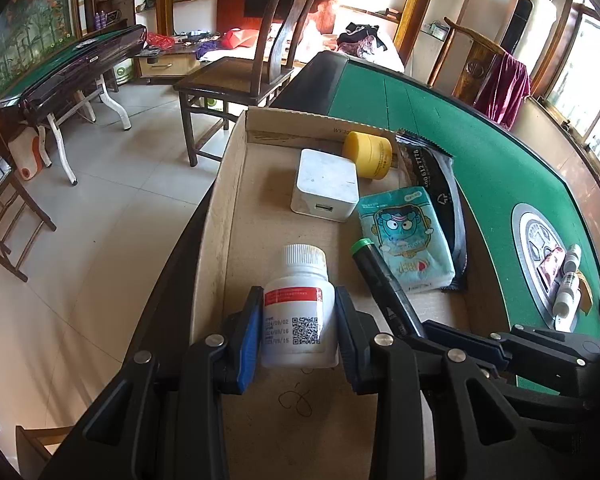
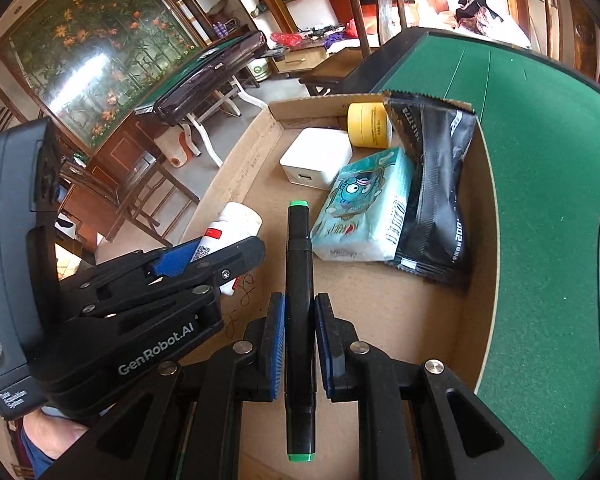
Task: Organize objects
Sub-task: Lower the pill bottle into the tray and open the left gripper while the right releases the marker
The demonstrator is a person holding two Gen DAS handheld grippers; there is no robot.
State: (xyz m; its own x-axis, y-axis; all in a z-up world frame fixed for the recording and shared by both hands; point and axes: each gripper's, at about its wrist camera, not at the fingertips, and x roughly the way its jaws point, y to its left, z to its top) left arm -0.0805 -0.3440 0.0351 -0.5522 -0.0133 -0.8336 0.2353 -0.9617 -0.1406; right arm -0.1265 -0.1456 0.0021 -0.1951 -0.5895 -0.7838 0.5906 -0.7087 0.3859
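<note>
White pill bottle [image 1: 298, 312] stands upright between the left claw [image 1: 296, 336] pads, clamped at its label, over the cardboard box [image 1: 236, 184] floor; the charger [image 1: 326, 184] lies ahead.

From the right wrist, the right claw [image 2: 300, 344] grips the black marker [image 2: 299, 312], its long axis running straight ahead, tissue pack [image 2: 364, 208] ahead-right.

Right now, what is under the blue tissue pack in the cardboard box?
The tissue pack lies partly on the black foil packet, overlapping its left edge, and partly on the cardboard box floor. Whatever else sits beneath the pack is covered and cannot be seen.
</note>
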